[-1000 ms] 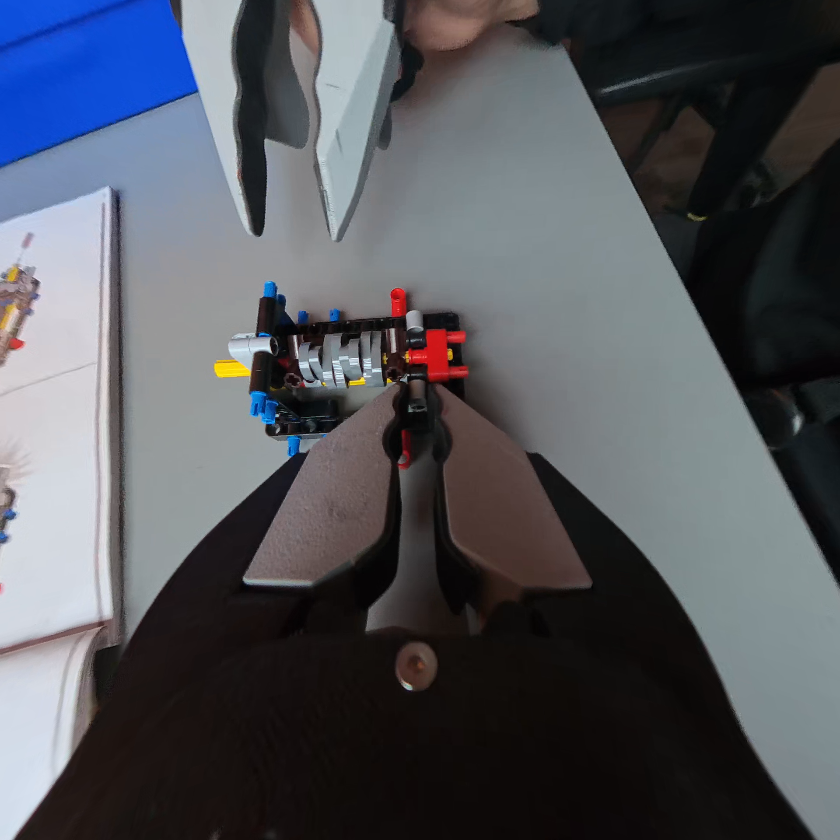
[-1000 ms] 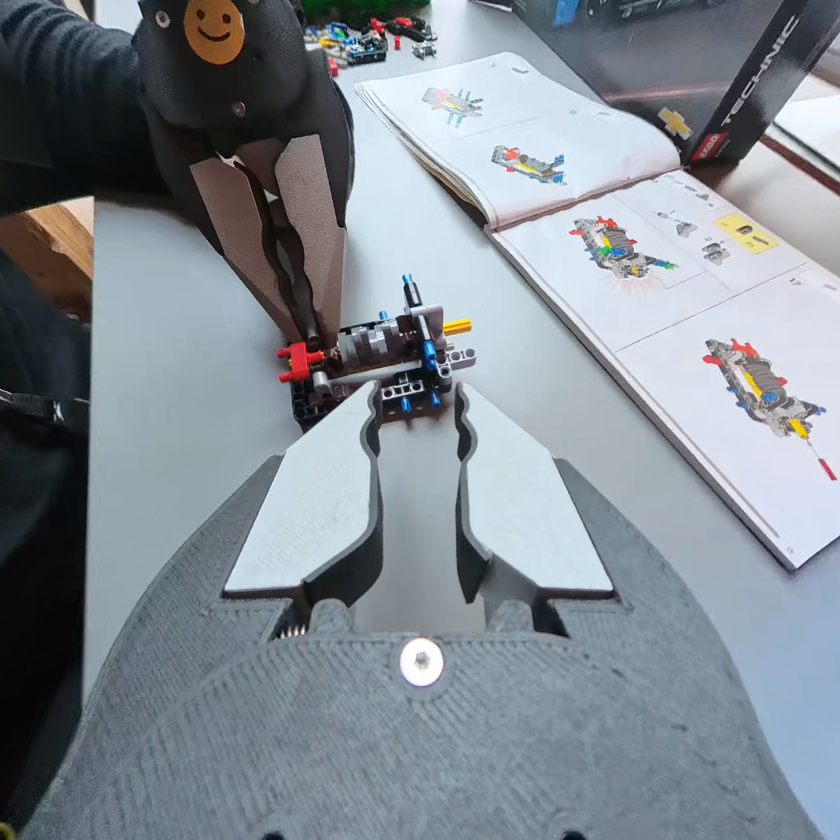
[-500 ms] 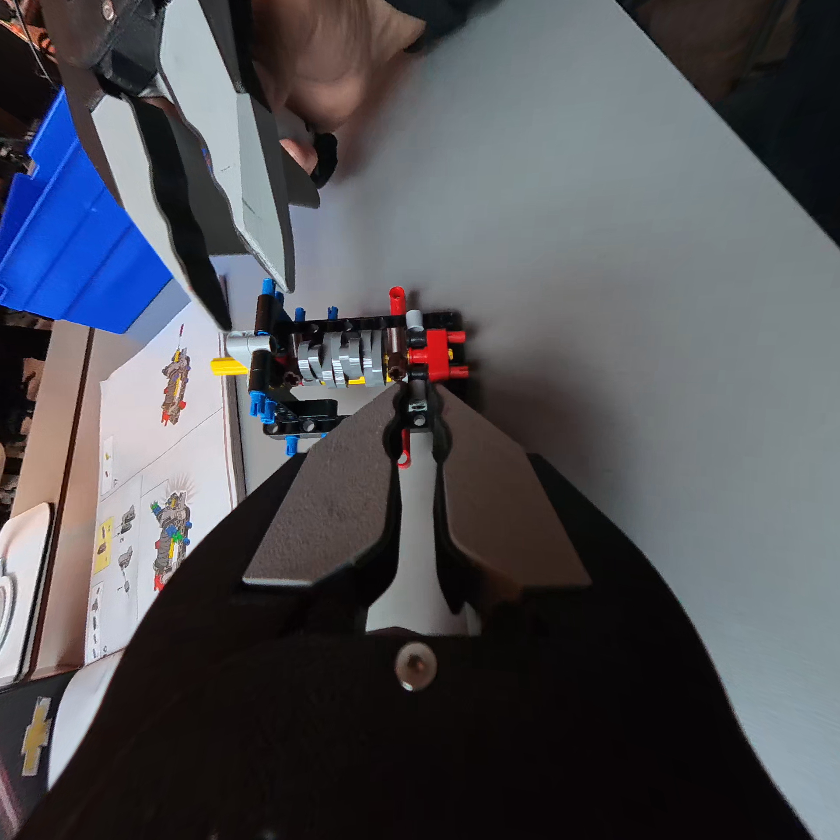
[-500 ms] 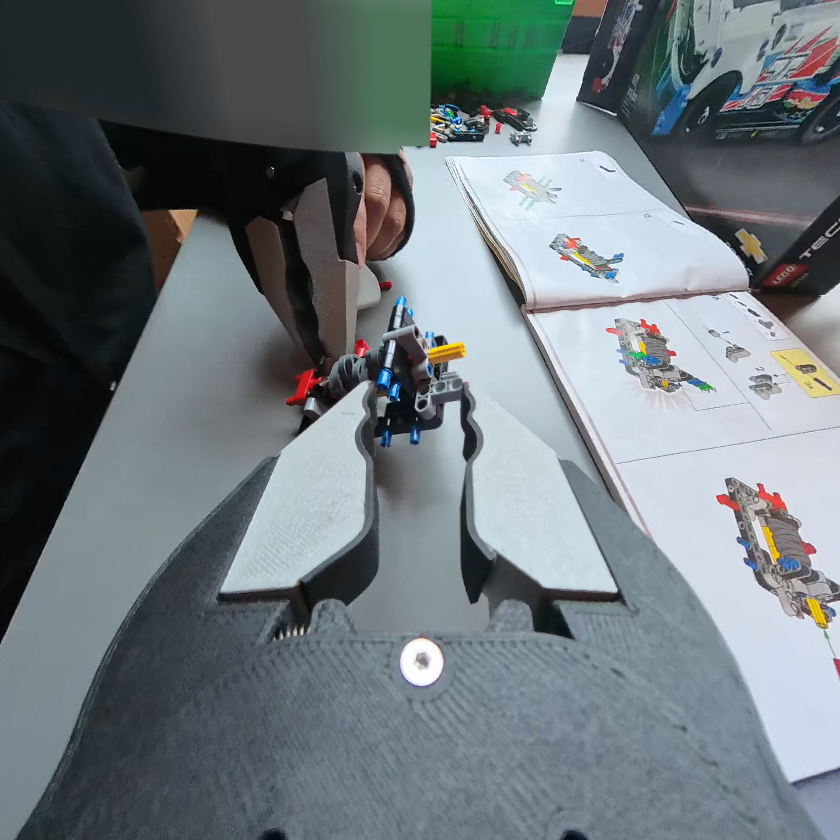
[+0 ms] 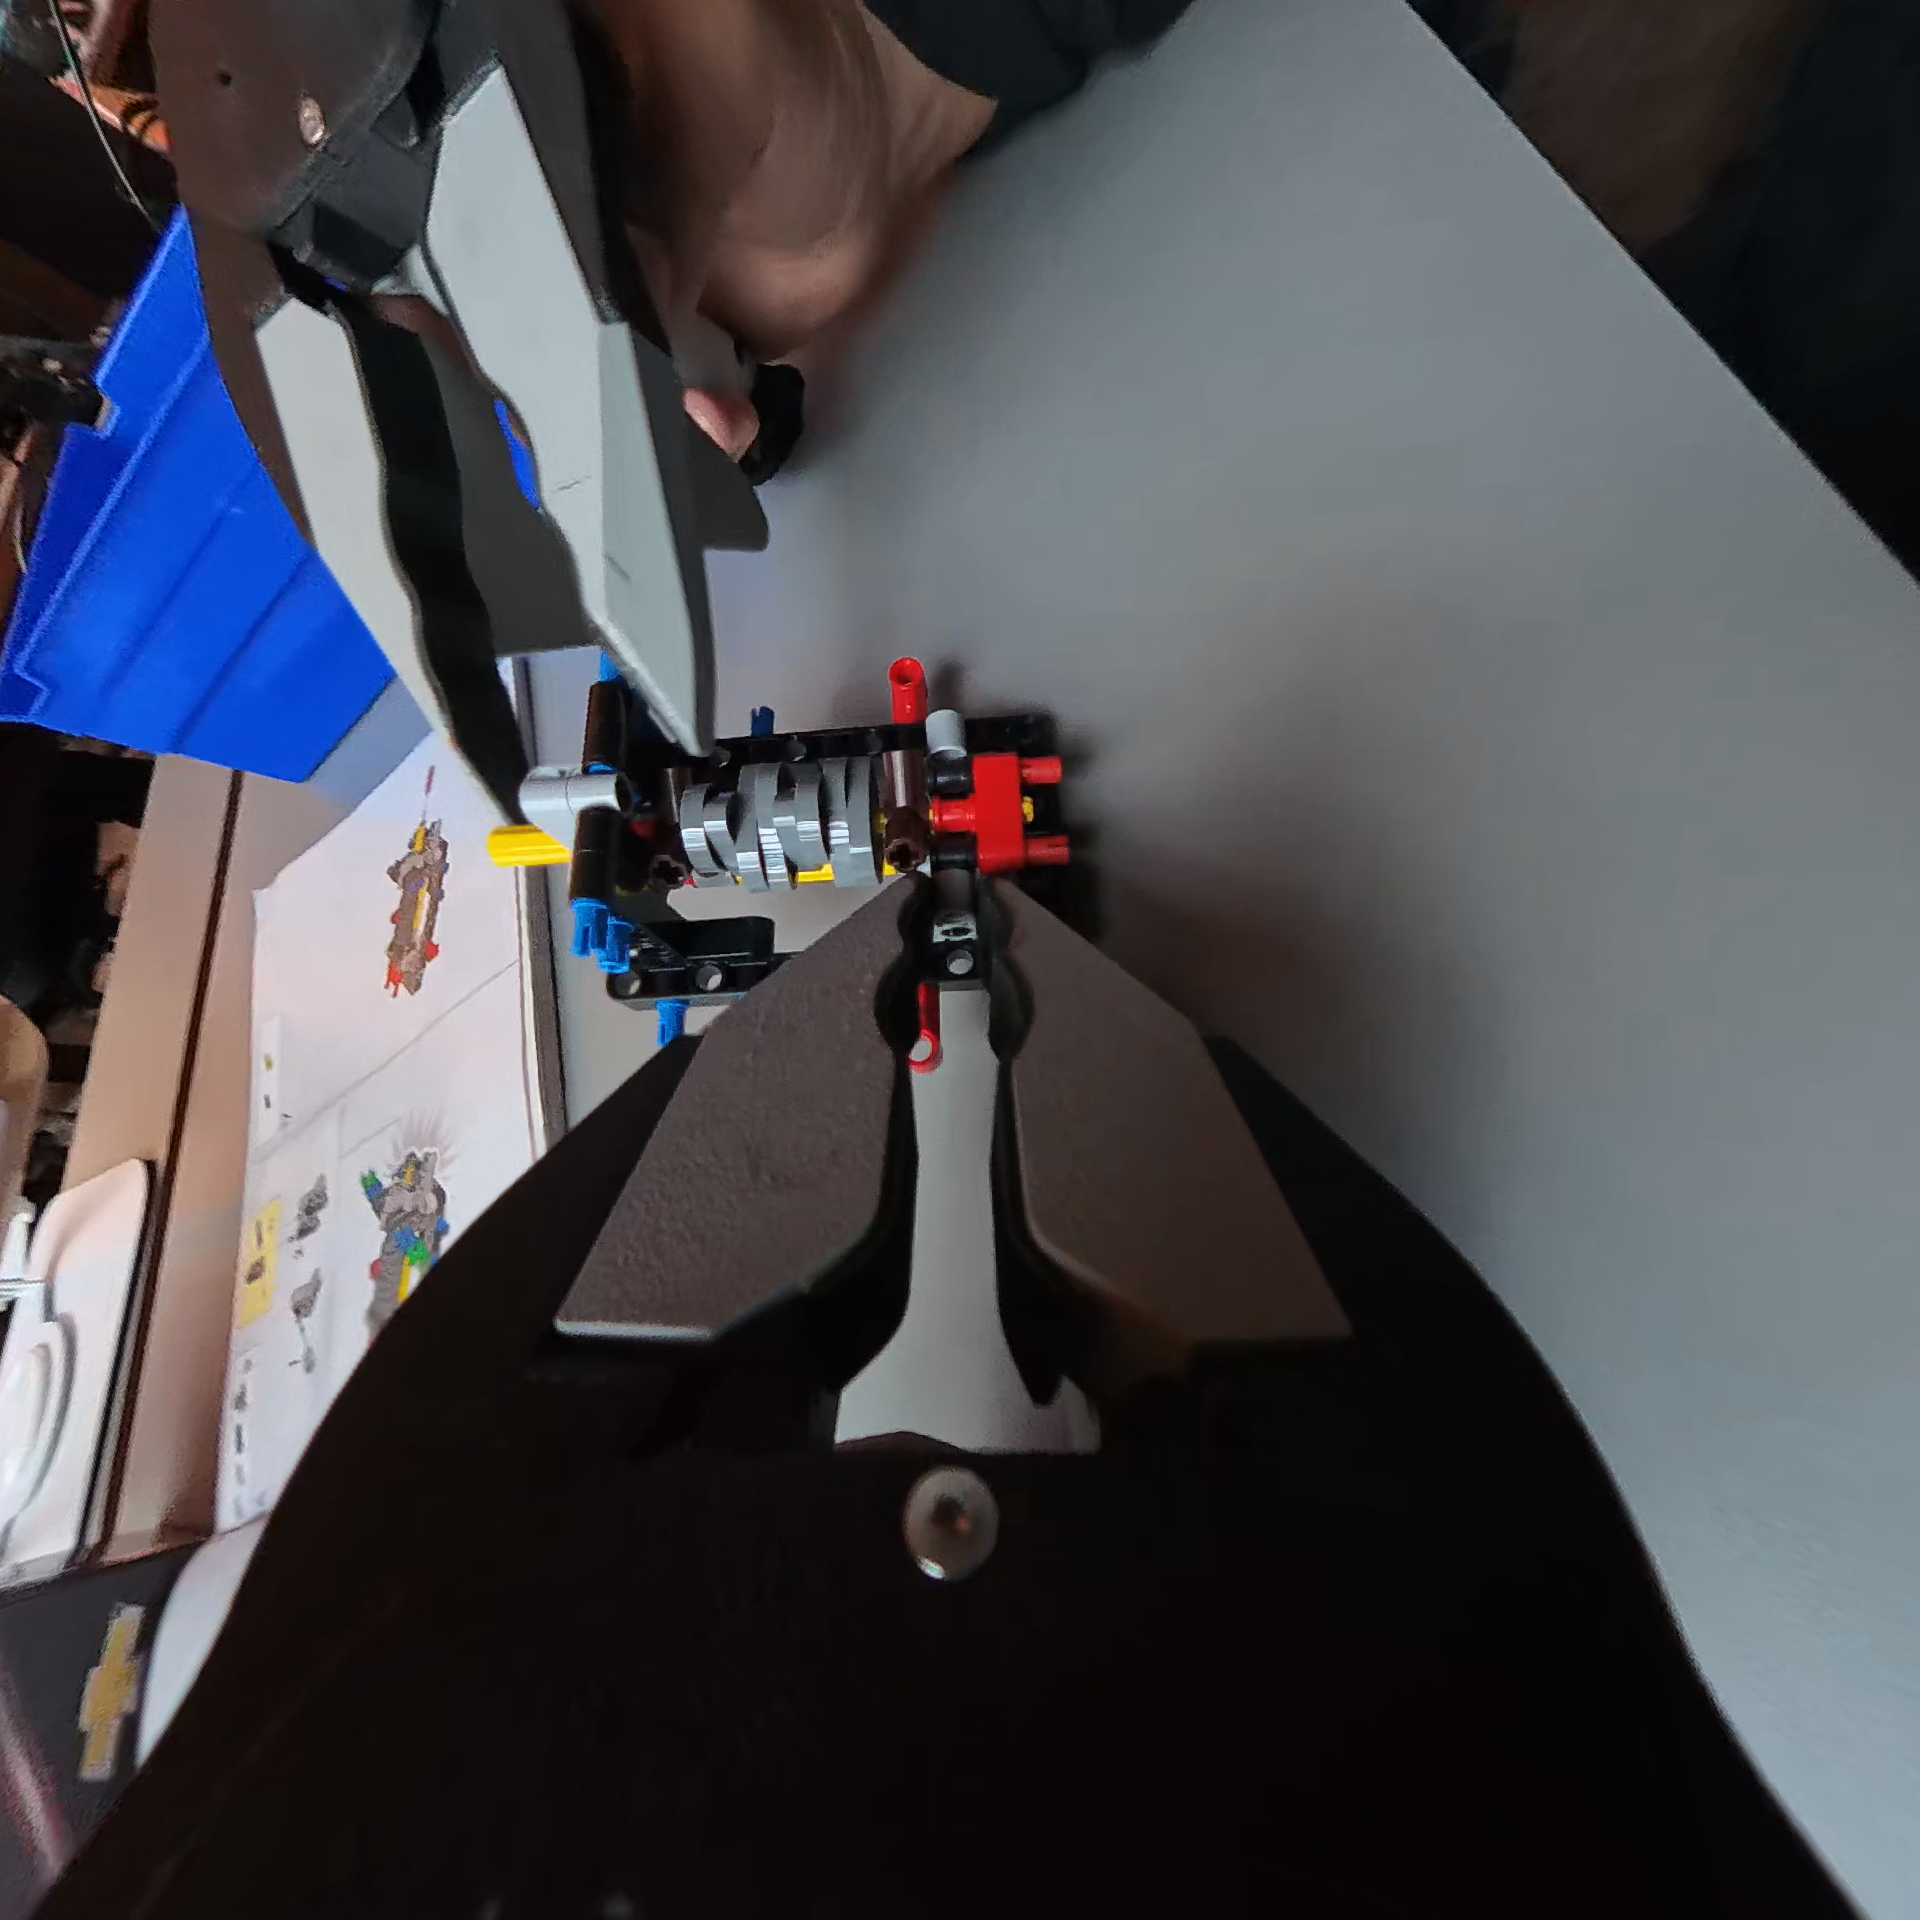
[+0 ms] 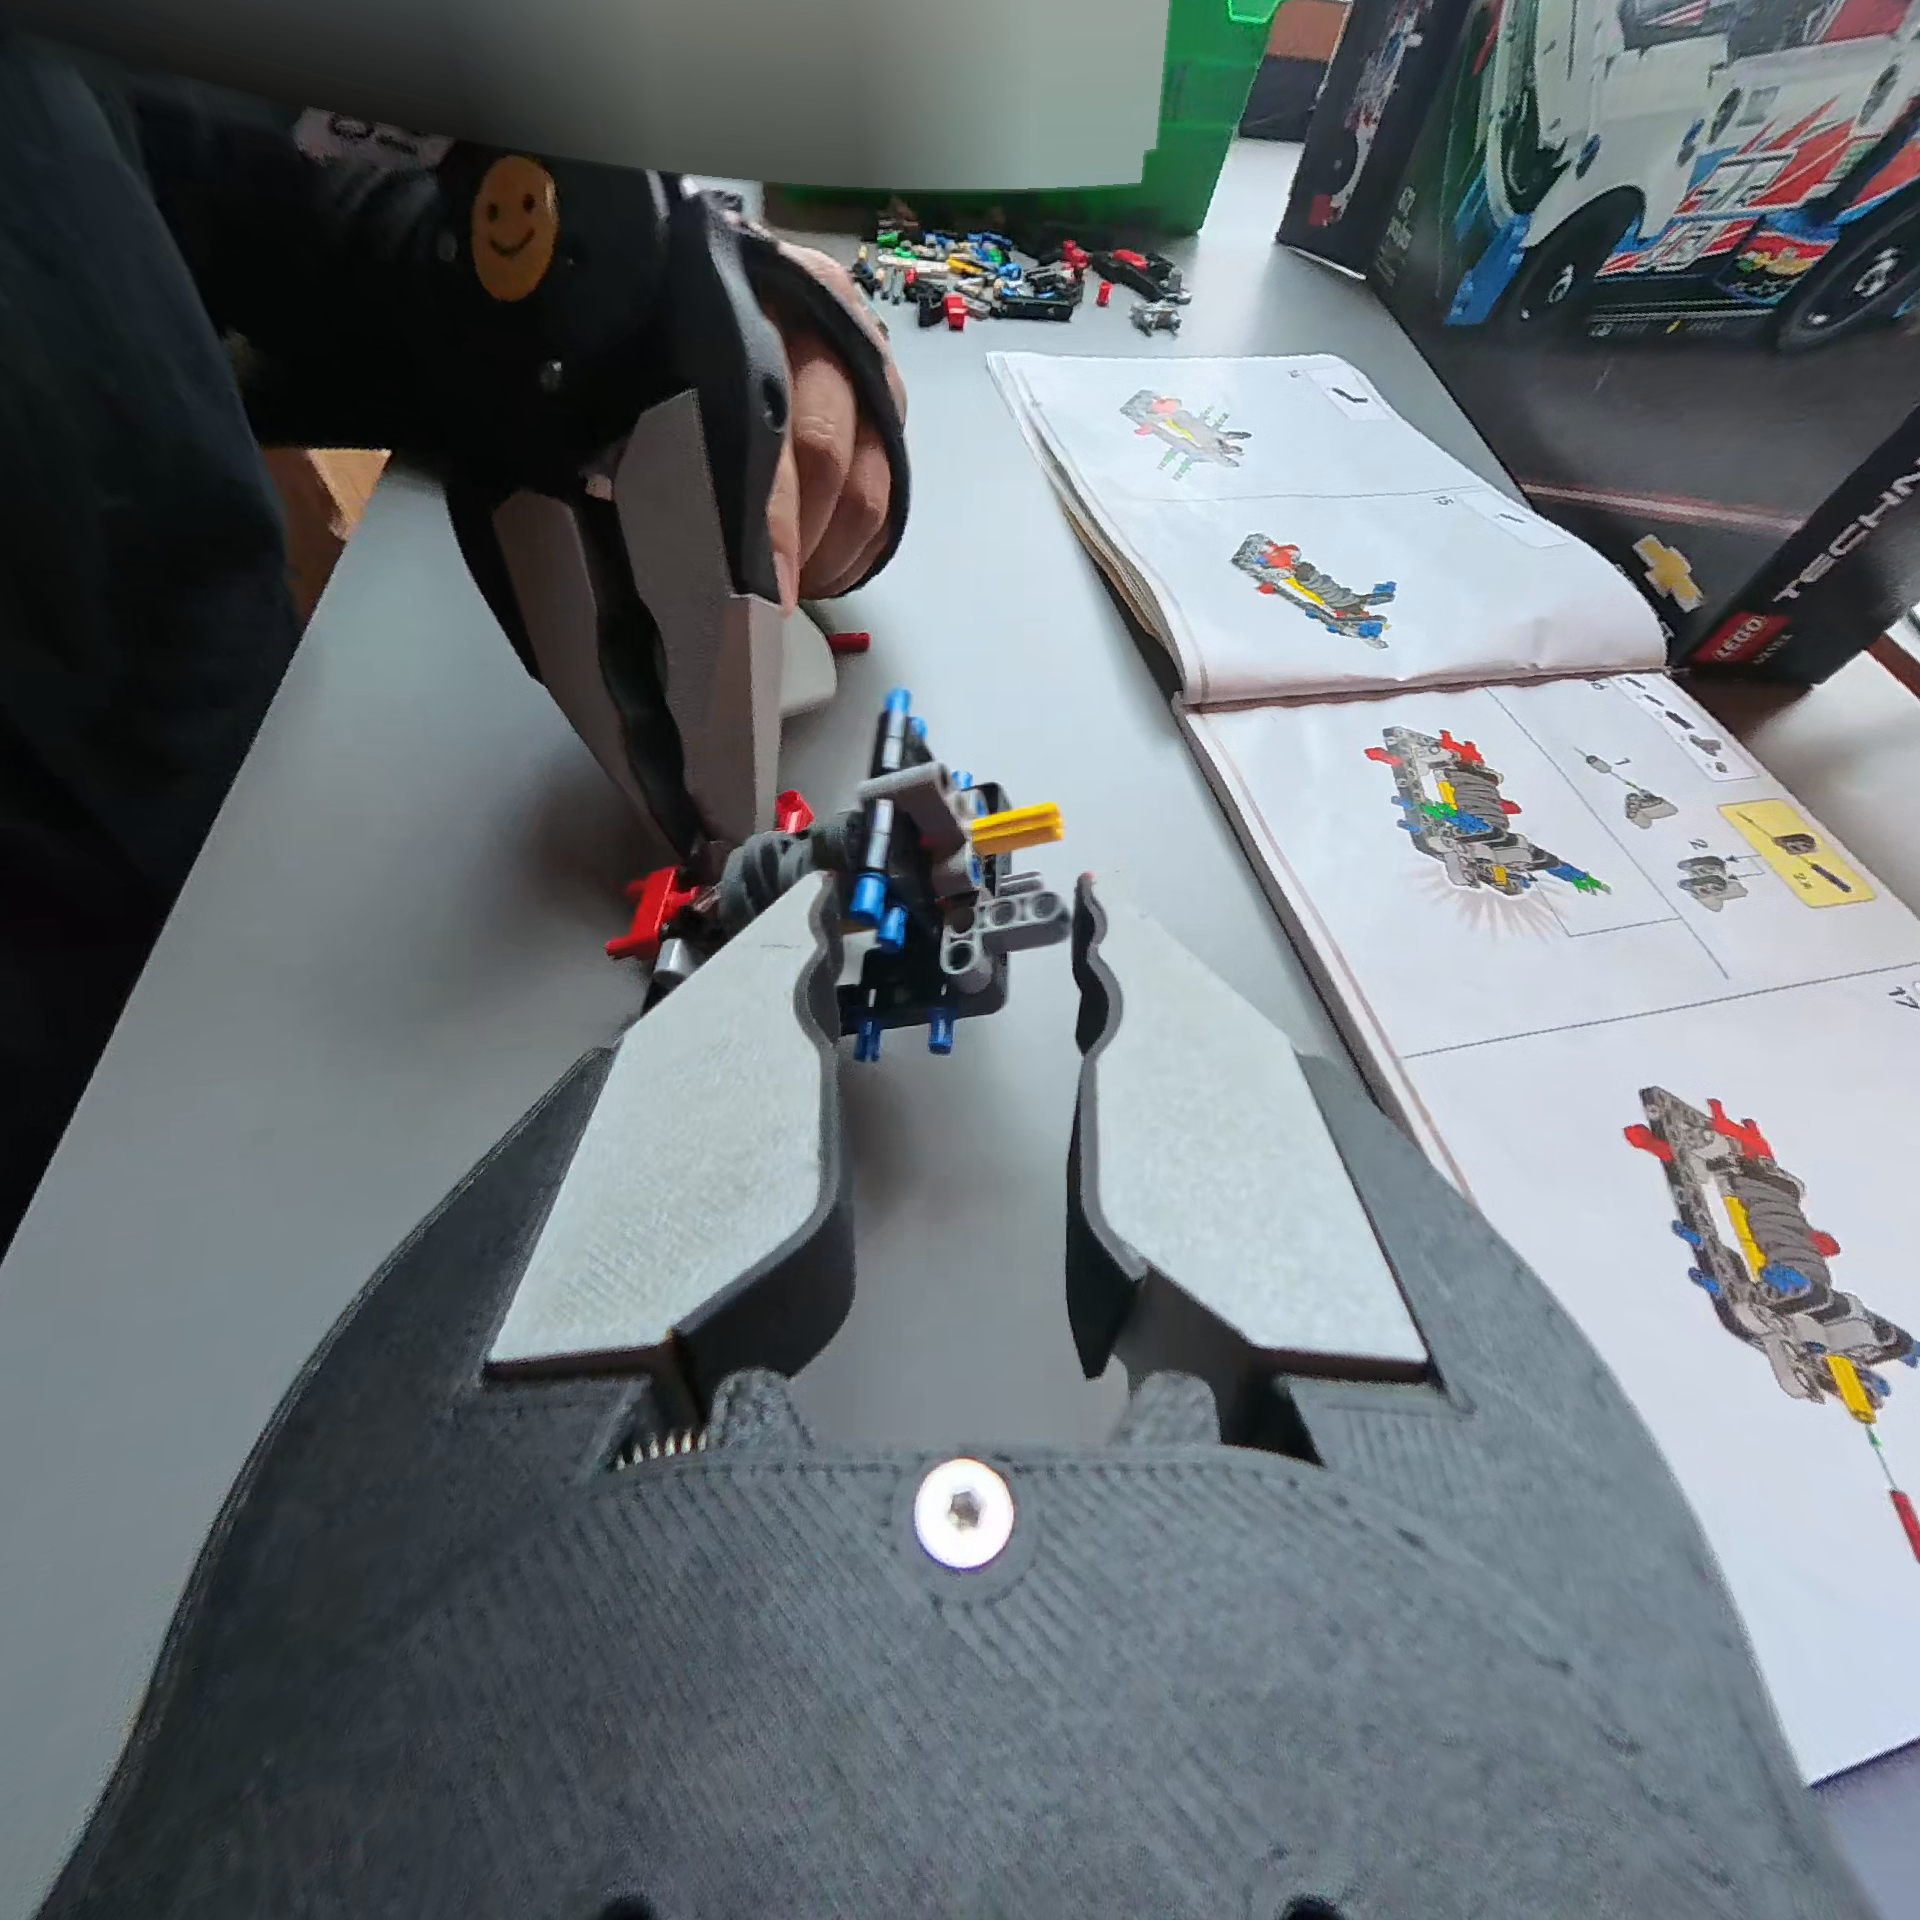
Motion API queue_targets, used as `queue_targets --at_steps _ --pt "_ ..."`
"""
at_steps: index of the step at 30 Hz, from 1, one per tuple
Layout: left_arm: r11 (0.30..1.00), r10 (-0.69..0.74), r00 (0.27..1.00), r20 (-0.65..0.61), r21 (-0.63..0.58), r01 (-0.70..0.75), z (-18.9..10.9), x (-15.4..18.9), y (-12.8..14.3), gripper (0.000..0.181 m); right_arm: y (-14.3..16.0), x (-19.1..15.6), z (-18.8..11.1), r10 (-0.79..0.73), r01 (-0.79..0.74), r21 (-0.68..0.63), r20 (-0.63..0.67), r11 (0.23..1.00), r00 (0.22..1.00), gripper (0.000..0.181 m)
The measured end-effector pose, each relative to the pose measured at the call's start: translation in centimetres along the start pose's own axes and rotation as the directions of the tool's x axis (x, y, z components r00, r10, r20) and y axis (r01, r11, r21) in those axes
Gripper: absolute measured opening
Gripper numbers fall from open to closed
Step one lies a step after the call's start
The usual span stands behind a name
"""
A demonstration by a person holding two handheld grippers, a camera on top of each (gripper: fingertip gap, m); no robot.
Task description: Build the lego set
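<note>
Lego build (image 5: 800,831) sat on grey table (image 5: 1351,727), pinched at its red-pin end by left gripper (image 5: 954,940); jaws clamped on a black beam just behind the red block. Same grip seen from right wrist view: left gripper (image 6: 691,831) angled down onto the build (image 6: 894,883), hand (image 6: 831,488) wrapped round its body. Right gripper (image 6: 951,935) spread wide, nothing held, tips straddling the build's yellow-axle end; left fingertip overlapped the blue pins, contact unclear. In left wrist view, right gripper (image 5: 613,769) came in from ahead-left, tips at the grey connector and black frame. Manual (image 6: 1507,831) lay open just right of right gripper, pages flat. Loose parts (image 6: 1018,275) piled far ahead, near green bin (image 6: 1195,135). Box (image 6: 1662,260) stood ahead-right behind manual. Blue bin (image 5: 156,582) off to left gripper's far left.
</note>
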State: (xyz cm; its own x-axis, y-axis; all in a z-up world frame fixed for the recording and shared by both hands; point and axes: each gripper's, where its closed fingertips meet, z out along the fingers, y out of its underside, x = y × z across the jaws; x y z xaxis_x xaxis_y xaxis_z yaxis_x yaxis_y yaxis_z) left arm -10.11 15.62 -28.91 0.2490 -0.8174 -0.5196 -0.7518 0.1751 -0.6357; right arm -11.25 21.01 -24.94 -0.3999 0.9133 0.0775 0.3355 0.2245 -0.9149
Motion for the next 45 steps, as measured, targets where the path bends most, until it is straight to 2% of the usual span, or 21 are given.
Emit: queue_targets --at_steps 5,9,11,14,22,24,27,29,31,33,41,45 --pt "0.993 -0.111 0.992 -0.063 0.035 0.113 -0.2 0.1 0.2 0.005 0.8 0.0 0.6 -0.036 0.033 -0.07 -0.05 0.997 0.998 0.043" --pt "0.989 -0.139 0.986 -0.096 0.034 0.143 -0.3 0.2 0.3 0.005 0.3 1.0 0.4 -0.146 0.128 -0.107 -0.18 0.986 0.973 0.037" --pt "0.99 -0.131 0.987 -0.093 0.034 0.134 -0.3 0.3 0.3 0.005 0.7 0.4 0.7 -0.145 0.128 -0.123 -0.143 0.984 0.979 0.038" --pt "0.989 -0.139 0.985 -0.101 0.031 0.143 -0.2 0.3 0.3 0.005 1.6 -0.3 1.4 -0.141 0.129 -0.163 -0.068 0.978 0.988 0.022" --pt "0.976 -0.202 0.957 -0.21 0.033 0.214 -0.4 0.7 0.3 0.005 2.2 -0.8 1.9 0.014 0.004 -0.154 0.118 0.988 0.993 0.023" --pt "0.971 -0.225 0.948 -0.226 0.025 0.237 -0.3 0.7 0.3 0.005 2.3 -0.8 1.9 -0.014 0.032 -0.161 0.111 0.986 0.994 0.023" --pt "0.957 -0.272 0.912 -0.307 0.015 0.29 -0.4 1.4 0.0 0.006 3.6 -0.8 2.5 -0.153 0.161 -0.237 0.05 0.958 0.987 0.015" --pt "0.955 -0.28 0.912 -0.3 0.009 0.296 -0.3 1.3 0.0 0.006 3.7 -0.6 2.7 -0.212 0.21 -0.258 0.023 0.943 0.977 0.015" --pt "0.949 -0.302 0.905 -0.298 -0.001 0.316 -0.2 1.0 0.2 0.006 3.6 -0.4 2.3 -0.178 0.179 -0.242 0.027 0.954 0.984 0.015" --pt "0.95 -0.3 0.907 -0.297 -0.003 0.313 -0.2 1.1 0.2 0.006 3.2 -0.4 2.0 -0.206 0.204 -0.216 0.016 0.955 0.979 0.014" --pt "0.943 -0.32 0.894 -0.313 -0.011 0.333 -0.2 1.0 0.3 0.006 3.5 -0.3 2.2 -0.277 0.261 -0.257 -0.03 0.93 0.96 0.015" --pt "0.943 -0.319 0.895 -0.312 -0.008 0.334 -0.2 1.0 0.3 0.006 3.7 -0.2 2.3 -0.222 0.21 -0.249 -0.023 0.945 0.975 0.016"
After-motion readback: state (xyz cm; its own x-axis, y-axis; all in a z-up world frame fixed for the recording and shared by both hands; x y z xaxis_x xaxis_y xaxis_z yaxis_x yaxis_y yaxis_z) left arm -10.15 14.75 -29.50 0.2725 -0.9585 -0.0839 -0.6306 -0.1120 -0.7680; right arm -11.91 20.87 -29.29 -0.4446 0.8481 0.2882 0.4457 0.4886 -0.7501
